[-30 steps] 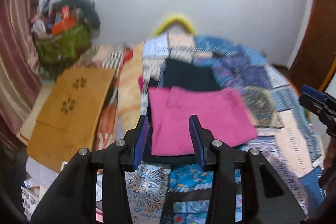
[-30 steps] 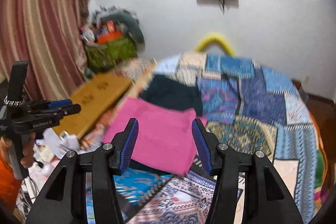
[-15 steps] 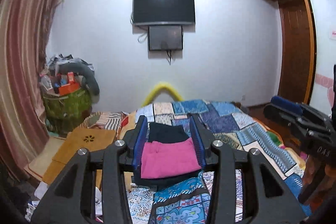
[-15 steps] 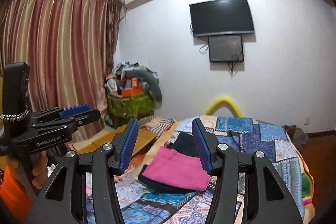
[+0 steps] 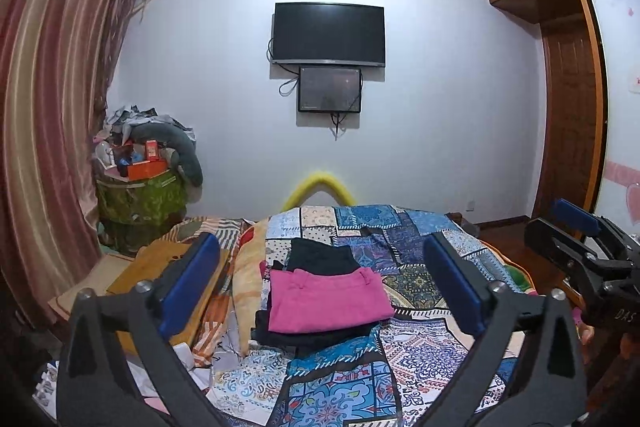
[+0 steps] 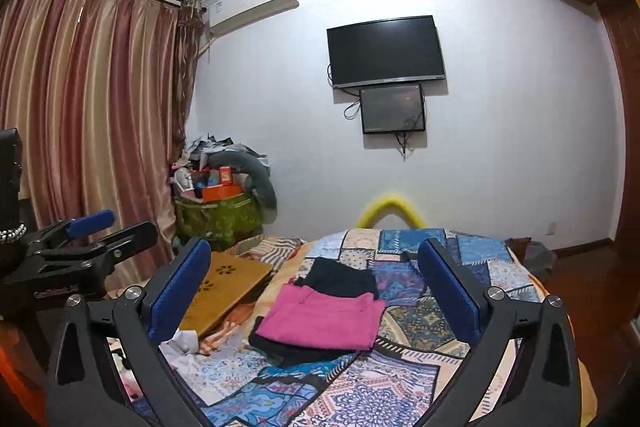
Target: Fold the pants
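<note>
The pink pants (image 5: 326,301) lie folded into a flat, roughly rectangular slab of soft matte cloth, resting on top of a folded black garment (image 5: 320,259) whose dark edge shows beyond the far side and under the near side. Both sit on the bed (image 5: 416,359), which is covered by a patchwork quilt of blue, white and dark printed squares with a busy, fine-grained pattern. The left gripper (image 5: 322,285) is held above the near end of the bed with its jaws spread wide and nothing between them; its fingers (image 5: 188,287) are black angular plastic with flat blue pads and round silver bolts. The right gripper (image 6: 314,293) is likewise spread wide and empty, apart from the cloth, with the pink pants (image 6: 324,319) seen between its blue-padded fingers (image 6: 448,293). To the left of the bed lies a flat, smooth wooden board (image 6: 224,291) with a cut-out flower pattern. A glossy striped curtain (image 6: 92,115) hangs in long vertical folds beside a green patterned bag (image 6: 216,219) heaped with clutter. On the plain white wall hang a curved black television (image 5: 329,34) and a smaller dark screen (image 5: 329,89) just under it, and a yellow arched tube (image 5: 318,189) rises behind the bed's far end.
</note>
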`<state>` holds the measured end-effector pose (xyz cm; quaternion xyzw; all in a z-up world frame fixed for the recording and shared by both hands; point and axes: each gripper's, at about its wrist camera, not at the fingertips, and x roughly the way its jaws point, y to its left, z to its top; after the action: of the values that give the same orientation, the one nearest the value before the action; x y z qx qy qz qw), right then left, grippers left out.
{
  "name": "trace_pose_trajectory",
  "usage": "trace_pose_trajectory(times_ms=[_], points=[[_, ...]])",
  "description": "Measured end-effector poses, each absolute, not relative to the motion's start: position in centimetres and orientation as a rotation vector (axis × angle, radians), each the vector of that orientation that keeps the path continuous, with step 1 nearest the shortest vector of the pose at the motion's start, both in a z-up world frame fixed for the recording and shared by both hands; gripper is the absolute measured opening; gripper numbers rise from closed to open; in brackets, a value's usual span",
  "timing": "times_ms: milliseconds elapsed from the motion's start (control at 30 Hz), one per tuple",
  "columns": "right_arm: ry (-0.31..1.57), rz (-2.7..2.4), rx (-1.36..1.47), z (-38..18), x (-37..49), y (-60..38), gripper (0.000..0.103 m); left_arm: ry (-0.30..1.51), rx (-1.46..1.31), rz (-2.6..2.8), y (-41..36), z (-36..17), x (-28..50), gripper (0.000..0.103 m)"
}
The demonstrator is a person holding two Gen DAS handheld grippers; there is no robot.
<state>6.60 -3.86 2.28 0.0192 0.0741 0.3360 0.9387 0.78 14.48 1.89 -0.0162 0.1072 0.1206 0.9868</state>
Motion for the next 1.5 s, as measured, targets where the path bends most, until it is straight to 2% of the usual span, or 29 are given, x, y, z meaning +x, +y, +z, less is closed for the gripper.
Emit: trace_pose_trajectory(times_ms=[1500], points=[[0.196, 0.668, 0.014, 1.3, 6.0, -4.1, 0.103, 0.241, -0.039, 0.229, 14.4, 0.5, 1.0, 0.103]])
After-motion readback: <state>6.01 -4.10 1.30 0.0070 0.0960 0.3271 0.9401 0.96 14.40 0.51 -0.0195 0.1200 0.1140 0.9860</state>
